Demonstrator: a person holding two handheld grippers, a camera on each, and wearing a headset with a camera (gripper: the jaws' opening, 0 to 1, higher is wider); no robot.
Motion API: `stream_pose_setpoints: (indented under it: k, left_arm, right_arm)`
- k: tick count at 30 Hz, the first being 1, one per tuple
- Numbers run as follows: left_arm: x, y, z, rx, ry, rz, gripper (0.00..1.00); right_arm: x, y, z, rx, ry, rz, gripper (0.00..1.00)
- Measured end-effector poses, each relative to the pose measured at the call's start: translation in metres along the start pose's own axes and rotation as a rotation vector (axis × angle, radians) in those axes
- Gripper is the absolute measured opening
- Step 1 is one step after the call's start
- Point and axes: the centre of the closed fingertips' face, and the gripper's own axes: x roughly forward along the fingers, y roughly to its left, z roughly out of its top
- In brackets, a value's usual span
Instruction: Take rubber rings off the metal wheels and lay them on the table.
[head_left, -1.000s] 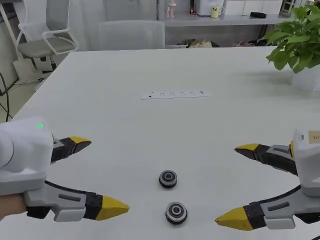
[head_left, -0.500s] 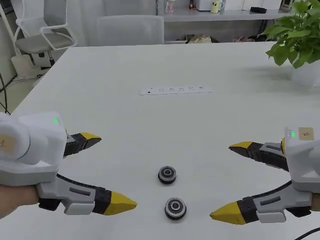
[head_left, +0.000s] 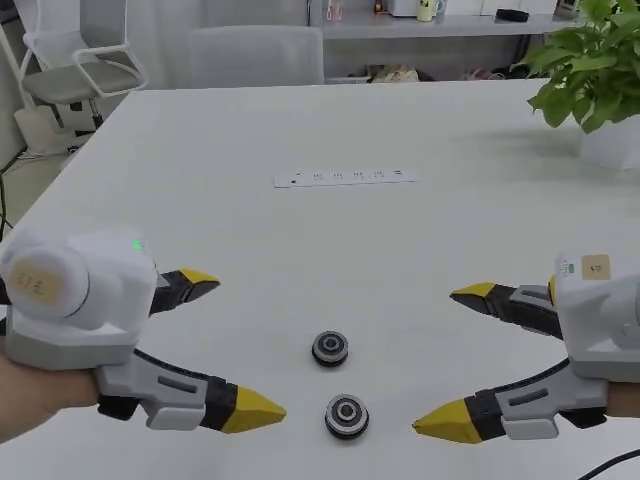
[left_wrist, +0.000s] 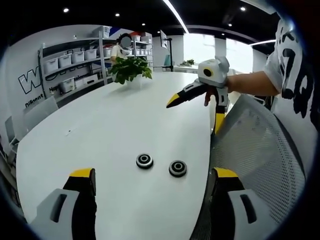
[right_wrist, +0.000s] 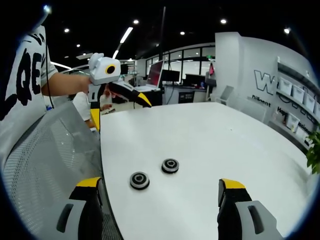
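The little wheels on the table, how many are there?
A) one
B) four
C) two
C: counting them gives a far wheel and a near wheel, lying flat side by side on the white table.

1 table (head_left: 200, 150) holds 2 metal wheels (head_left: 330, 348) (head_left: 346, 415), 1 power strip (head_left: 345, 178) and 1 potted plant (head_left: 590, 60).
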Motion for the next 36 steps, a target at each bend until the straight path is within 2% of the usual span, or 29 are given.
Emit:
stream_pose_setpoints:
  k: [36]
  left_arm:
    - [0.027,-0.013,-0.004,0.024,0.025,-0.069,0.86]
  right_arm:
    - [0.017,0.003,-0.010,-0.031,0.019,0.037,0.88]
